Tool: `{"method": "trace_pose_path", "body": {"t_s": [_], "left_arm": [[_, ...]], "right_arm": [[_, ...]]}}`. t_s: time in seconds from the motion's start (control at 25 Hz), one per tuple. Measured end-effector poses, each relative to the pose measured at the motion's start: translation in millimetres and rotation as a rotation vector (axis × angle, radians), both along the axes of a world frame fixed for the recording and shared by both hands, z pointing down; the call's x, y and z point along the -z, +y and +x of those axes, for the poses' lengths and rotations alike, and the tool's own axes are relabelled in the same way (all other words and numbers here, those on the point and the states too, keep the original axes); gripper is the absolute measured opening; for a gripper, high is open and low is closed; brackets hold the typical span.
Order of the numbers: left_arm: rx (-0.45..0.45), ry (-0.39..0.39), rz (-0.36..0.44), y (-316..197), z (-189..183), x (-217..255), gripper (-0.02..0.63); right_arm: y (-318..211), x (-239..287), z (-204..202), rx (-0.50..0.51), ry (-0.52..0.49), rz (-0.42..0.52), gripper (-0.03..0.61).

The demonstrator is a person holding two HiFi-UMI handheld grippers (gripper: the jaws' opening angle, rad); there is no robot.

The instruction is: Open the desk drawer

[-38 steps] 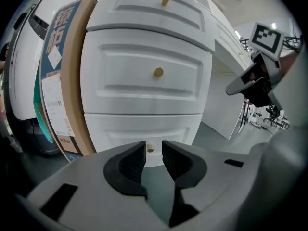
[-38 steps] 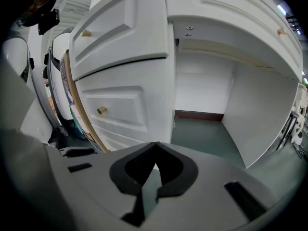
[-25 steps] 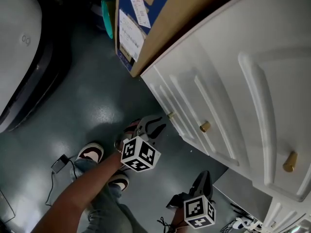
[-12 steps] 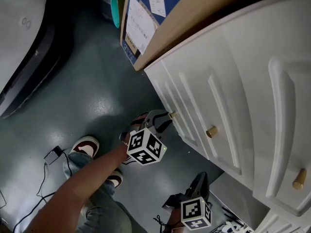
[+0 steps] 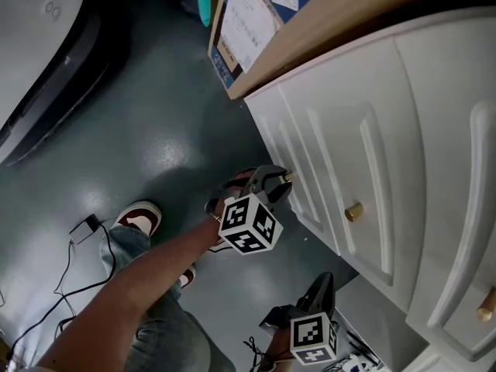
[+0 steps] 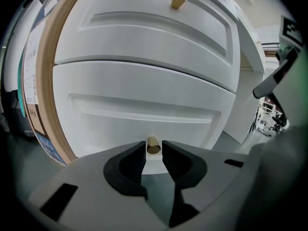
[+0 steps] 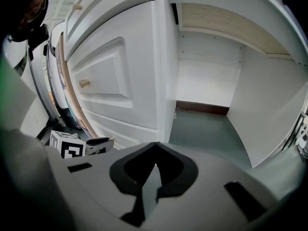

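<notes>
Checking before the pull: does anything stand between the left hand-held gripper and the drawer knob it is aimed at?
Nothing visible does. The knob sits right between the jaws of the left hand-held gripper, which close on it from both sides, just off the white drawer front.

Left gripper [image 5: 280,181]: grey moulded body, black inner pads; white marker cube [image 5: 249,223] with black square codes, frame centre. Right gripper [image 5: 324,287]: dark body, second marker cube [image 5: 313,338], bottom centre. Worn: blue-grey jeans [image 5: 167,339], lower left; white shoe [image 5: 138,217], dark red toe.
</notes>
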State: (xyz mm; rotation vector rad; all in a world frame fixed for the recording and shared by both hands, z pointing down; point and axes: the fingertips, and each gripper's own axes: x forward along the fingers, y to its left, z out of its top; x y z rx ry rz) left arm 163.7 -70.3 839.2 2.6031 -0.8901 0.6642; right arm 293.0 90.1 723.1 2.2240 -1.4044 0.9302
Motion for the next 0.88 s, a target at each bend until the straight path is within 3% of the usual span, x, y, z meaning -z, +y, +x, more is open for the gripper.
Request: {"method": "trace_pose_path", "body": {"t_s": [0.2,0.88], "left_arm": [[0.008,-0.019,-0.016,-1,0,-1,0.089],[-0.040,-0.041,-0.074,10,-9,-2,0.087]], "right_arm": [[1,0,-3,0.003,-0.008,-0.005,0.006],[0,3,-13,0.018,-0.025,-0.031,0.006]]}}
